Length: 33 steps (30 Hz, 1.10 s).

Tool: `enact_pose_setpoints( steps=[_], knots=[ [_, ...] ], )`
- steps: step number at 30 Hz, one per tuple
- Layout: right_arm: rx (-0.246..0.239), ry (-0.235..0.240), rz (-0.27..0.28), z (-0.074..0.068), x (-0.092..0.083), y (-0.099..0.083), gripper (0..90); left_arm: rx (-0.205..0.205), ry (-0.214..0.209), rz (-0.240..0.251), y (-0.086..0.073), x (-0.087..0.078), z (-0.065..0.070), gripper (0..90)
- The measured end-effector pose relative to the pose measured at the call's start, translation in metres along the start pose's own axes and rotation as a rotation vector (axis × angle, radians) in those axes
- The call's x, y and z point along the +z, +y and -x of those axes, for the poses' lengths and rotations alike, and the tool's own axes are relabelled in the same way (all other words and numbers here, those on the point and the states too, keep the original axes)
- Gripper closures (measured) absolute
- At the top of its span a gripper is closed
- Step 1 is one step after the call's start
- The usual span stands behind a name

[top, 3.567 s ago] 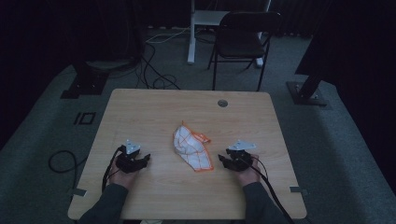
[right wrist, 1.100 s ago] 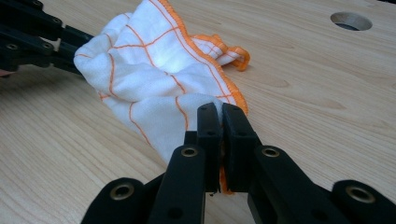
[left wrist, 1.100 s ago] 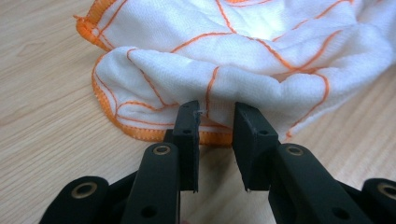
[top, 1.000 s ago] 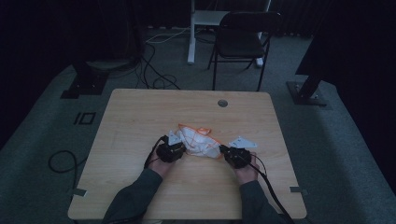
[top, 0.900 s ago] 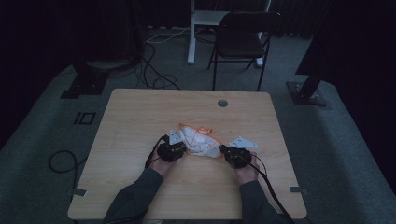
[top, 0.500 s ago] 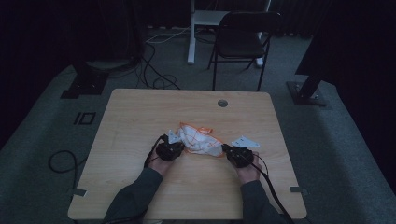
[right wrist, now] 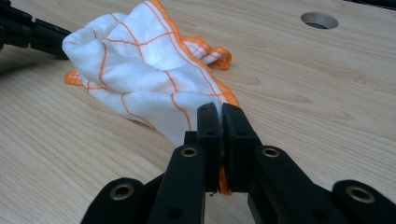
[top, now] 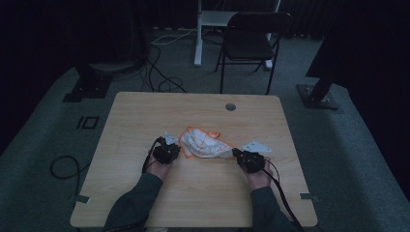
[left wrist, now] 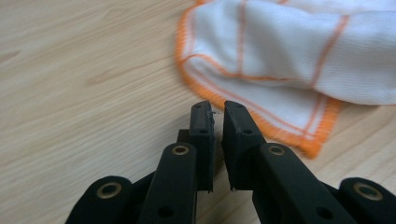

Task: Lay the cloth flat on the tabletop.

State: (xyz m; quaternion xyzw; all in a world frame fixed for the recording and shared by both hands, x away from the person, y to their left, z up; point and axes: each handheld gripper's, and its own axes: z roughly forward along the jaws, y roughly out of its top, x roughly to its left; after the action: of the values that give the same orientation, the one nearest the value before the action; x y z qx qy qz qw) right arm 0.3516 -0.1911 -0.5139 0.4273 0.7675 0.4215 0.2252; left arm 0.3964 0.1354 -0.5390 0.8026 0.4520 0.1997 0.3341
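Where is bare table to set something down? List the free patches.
The far strip of the table between the cloth and the round hole; the left edge beyond the left gripper; the right edge beyond the right gripper. Crowded in the middle: cloth between both grippers, forearms near.

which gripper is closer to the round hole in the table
Right. The right gripper grips the cloth corner, below and just right of the hole. The left gripper, jaws just closing beside the cloth's other edge, sits farther off to the left.
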Motion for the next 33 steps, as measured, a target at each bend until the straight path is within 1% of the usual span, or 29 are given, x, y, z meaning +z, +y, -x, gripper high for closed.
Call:
enact_pose_setpoints(
  steps=[1, 2, 6, 8, 10, 12, 13, 18, 20, 26, 27, 28, 31, 33],
  knots=[
    [-0.001, 0.001, -0.001, 0.0, 0.0, 0.0, 87.1, 0.007, -0.017, 0.002, 0.0, 0.0, 0.001, 80.4],
    [-0.002, 0.002, -0.001, 0.0, 0.0, 0.0, 87.1, 0.022, -0.034, 0.009, -0.001, 0.0, 0.004, 79.7],
    [-0.002, 0.004, -0.004, -0.001, 0.001, -0.001, 87.1, 0.07, -0.091, 0.032, 0.001, 0.002, 0.022, 78.4],
    [-0.004, 0.005, -0.005, -0.001, 0.001, -0.001, 87.1, 0.083, -0.118, 0.041, 0.004, 0.004, 0.029, 78.1],
    [-0.006, 0.006, -0.004, -0.002, 0.001, -0.001, 87.1, 0.099, -0.123, 0.037, 0.005, 0.006, 0.033, 78.1],
    [-0.006, 0.006, -0.004, -0.001, 0.001, -0.001, 87.1, 0.1, -0.125, 0.039, 0.005, 0.008, 0.034, 78.1],
    [-0.006, 0.006, -0.004, -0.001, 0.001, -0.001, 87.1, 0.095, -0.127, 0.037, 0.004, 0.008, 0.033, 78.1],
    [-0.004, 0.005, -0.007, 0.0, 0.002, -0.001, 87.0, 0.113, -0.107, 0.027, 0.002, 0.004, 0.029, 78.7],
    [-0.005, 0.005, -0.009, 0.001, 0.002, -0.001, 87.0, 0.121, -0.099, 0.021, 0.0, 0.001, 0.025, 79.2],
    [-0.004, 0.004, -0.012, 0.002, 0.003, -0.001, 87.0, 0.103, -0.078, 0.013, -0.012, -0.012, 0.009, 80.5],
    [-0.004, 0.004, -0.012, 0.002, 0.003, -0.001, 87.0, 0.103, -0.078, 0.013, -0.012, -0.012, 0.009, 80.6],
    [-0.005, 0.005, -0.013, 0.002, 0.003, -0.001, 87.0, 0.1, -0.072, 0.009, -0.016, -0.016, 0.003, 80.6],
    [-0.002, 0.0, -0.014, 0.004, 0.004, -0.001, 87.1, 0.092, -0.058, 0.006, -0.022, -0.023, -0.005, 81.9],
    [0.0, 0.006, -0.014, 0.006, 0.004, 0.0, 86.9, 0.079, -0.063, 0.008, -0.027, -0.027, -0.01, 82.1]
  ],
)
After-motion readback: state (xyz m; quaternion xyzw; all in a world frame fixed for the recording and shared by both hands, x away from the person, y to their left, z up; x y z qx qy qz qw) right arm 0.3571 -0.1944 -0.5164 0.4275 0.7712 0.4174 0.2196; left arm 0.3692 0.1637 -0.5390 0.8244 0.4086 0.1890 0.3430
